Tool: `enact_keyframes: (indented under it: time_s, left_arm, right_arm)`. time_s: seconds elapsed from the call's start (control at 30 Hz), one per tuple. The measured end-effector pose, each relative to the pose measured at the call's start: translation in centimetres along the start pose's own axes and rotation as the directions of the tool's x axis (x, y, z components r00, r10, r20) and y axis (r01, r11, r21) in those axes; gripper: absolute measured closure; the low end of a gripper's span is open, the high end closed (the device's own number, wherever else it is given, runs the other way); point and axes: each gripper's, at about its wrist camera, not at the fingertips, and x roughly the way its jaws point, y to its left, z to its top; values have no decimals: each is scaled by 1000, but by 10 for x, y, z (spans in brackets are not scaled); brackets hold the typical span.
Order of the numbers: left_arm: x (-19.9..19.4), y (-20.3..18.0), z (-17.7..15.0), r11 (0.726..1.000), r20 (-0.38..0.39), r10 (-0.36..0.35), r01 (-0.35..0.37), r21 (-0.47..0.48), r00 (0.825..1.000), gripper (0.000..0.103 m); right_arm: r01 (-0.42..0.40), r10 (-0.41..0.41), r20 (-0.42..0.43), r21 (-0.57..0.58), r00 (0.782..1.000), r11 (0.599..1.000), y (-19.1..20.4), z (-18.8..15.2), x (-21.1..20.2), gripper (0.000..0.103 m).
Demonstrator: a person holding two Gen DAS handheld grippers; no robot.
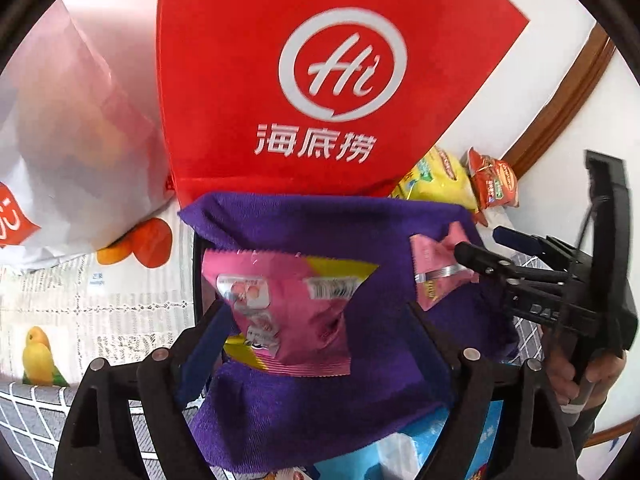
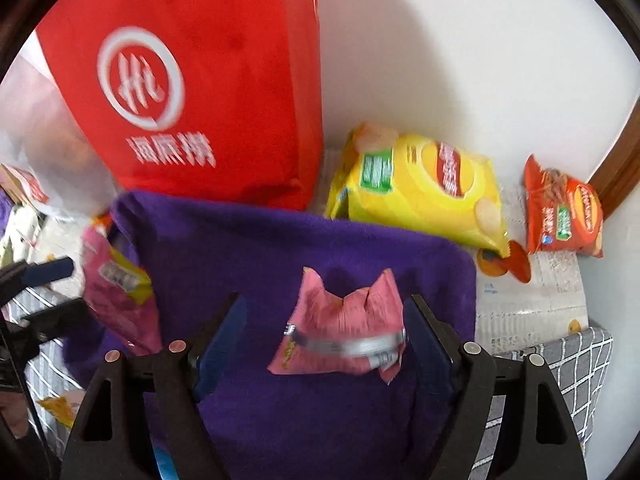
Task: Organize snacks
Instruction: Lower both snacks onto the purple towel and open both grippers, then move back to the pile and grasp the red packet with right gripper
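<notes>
A big red bag stands at the back, with a purple cloth lying in front of it and a yellow chip bag beside it. The left gripper has its jaws spread wide around a pink snack pack on the cloth. The right gripper has its jaws wide around a smaller, crumpled pink packet, touching it on one side only.
</notes>
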Motion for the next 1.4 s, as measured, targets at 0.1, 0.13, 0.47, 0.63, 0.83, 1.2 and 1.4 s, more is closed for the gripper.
enact_keyframes:
  time_s: [0.1,0.13,0.47,0.63,0.83,1.2,1.4]
  left_arm:
    - [-9,-2,2,1000,23,14,-15,12,1000,18]
    - [-12,-3,2,1000,32,15,-16,12,999,18]
    - [-50,-8,2,1000,110,-31,31,-3,994,18]
    - [-59,-17,-3,999,79,-35,35,0,996,19]
    - [-72,-41,-13,997,97,-4,-3,75,995,19]
    - [-97,-63,-21,979,163,57,-87,182,985,18]
    - [-104,-71,-25,979,160,24,-56,198,987,18]
  right_arm:
    - [-3,2,29,16,1000,1000,6,-2,-23,20]
    - [10,-10,37,16,999,1000,8,-4,-32,20]
    - [174,-175,28,33,984,984,21,-40,-91,18]
    - [216,-217,45,27,975,976,27,-72,-116,18]
    - [196,-197,33,50,980,979,31,-106,-133,18]
    - [179,-186,36,156,982,972,38,-148,-170,18]
    - [103,-109,11,257,994,961,33,-167,-172,21]
